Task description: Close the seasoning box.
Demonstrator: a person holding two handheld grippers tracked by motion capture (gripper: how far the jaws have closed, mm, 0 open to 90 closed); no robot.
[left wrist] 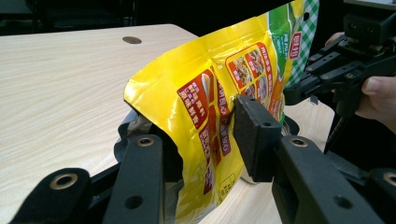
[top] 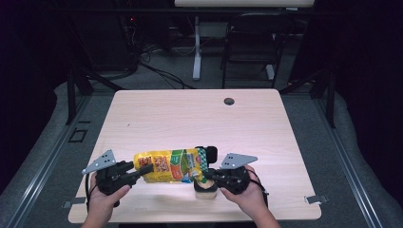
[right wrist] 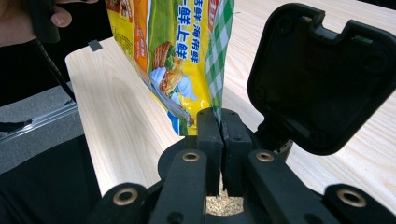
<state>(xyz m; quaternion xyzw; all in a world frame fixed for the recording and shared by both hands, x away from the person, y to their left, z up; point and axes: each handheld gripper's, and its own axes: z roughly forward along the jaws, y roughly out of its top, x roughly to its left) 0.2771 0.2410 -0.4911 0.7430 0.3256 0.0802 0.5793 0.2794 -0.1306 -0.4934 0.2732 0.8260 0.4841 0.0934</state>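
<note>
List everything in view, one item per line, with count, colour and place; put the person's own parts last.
bag: one, yellow with green check end, held above the near table edge between the two grippers
container: one, pale body with grain inside, under the bag's right end
lid: one, black, flipped open behind the container
table: one, light wood, centre
grommet: one, dark, far side of the table
chair: one, black, beyond the table
left gripper: one, black, jaws around the bag's open left end
right gripper: one, black, shut on the bag's check end
hands: two, at the near edge, one on each gripper
</note>
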